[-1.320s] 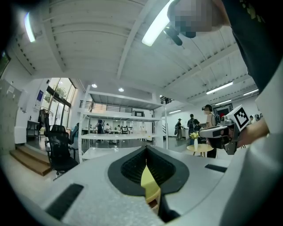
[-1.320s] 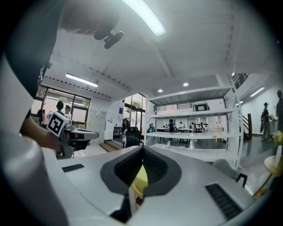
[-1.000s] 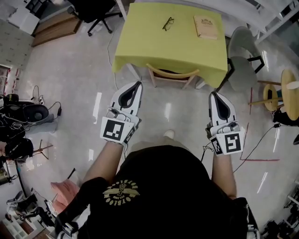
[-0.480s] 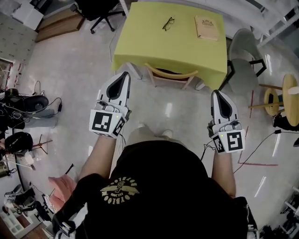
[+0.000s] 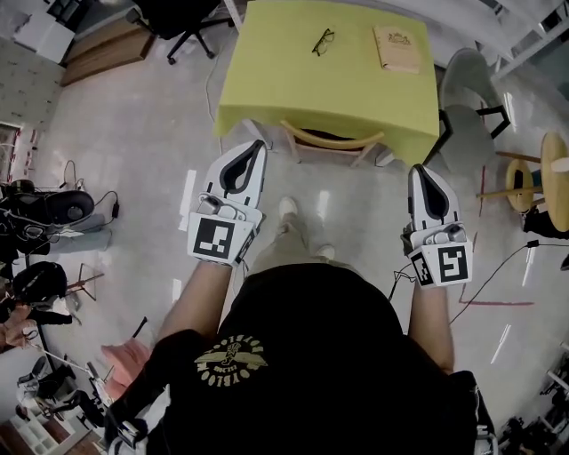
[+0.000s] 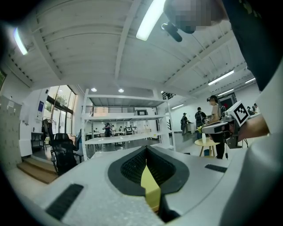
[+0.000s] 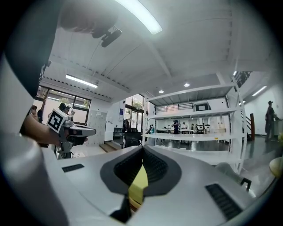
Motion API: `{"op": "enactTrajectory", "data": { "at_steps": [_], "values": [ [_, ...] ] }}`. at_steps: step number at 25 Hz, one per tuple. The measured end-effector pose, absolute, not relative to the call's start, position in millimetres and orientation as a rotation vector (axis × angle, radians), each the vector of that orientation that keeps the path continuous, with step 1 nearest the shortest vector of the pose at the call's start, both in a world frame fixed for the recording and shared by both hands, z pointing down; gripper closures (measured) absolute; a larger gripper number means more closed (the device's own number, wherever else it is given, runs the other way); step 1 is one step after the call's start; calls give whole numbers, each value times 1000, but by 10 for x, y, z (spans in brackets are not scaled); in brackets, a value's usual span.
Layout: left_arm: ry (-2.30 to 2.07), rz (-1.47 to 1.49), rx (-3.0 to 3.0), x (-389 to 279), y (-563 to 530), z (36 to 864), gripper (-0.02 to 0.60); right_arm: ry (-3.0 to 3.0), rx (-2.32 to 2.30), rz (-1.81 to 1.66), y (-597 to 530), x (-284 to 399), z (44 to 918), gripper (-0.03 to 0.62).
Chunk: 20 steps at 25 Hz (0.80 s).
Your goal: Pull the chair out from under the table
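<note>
Table [image 5: 267, 80], yellow-clothed, hides most of the chair [image 5: 332, 139], which is tucked under its near edge with only the backrest showing. My left gripper [image 5: 256, 149] and right gripper [image 5: 422, 171], short of that edge, are pressed together and empty. If I don't open them, they could skid off the backrest or snag the cloth. No writing reads, even on the table's book [image 5: 396, 49].

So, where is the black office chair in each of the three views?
Head view: black office chair, top edge, left of middle.
Left gripper view: the chair stands low at the left.
Right gripper view: the chair is small, middle, just above the jaws.
Shared landmark: the brown wooden step beside it.
</note>
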<state>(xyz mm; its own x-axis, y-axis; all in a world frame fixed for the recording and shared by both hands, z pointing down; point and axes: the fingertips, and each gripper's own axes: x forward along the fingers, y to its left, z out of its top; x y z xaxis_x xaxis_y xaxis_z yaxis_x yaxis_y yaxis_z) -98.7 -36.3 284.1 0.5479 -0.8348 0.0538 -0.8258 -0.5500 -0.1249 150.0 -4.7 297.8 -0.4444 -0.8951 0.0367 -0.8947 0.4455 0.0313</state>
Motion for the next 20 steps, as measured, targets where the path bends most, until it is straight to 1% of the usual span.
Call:
{"op": "enactTrajectory", "data": {
  "at_steps": [8,20],
  "values": [
    [1363,-149,-2729,-978,-772,2817,572,-2620,1638,-38,-443,1265,2880,583],
    [1296,-205,-2756,-1115,-1505,2904,572,-2564,1718,-18,-1040,1175,2934,583]
  ]
}}
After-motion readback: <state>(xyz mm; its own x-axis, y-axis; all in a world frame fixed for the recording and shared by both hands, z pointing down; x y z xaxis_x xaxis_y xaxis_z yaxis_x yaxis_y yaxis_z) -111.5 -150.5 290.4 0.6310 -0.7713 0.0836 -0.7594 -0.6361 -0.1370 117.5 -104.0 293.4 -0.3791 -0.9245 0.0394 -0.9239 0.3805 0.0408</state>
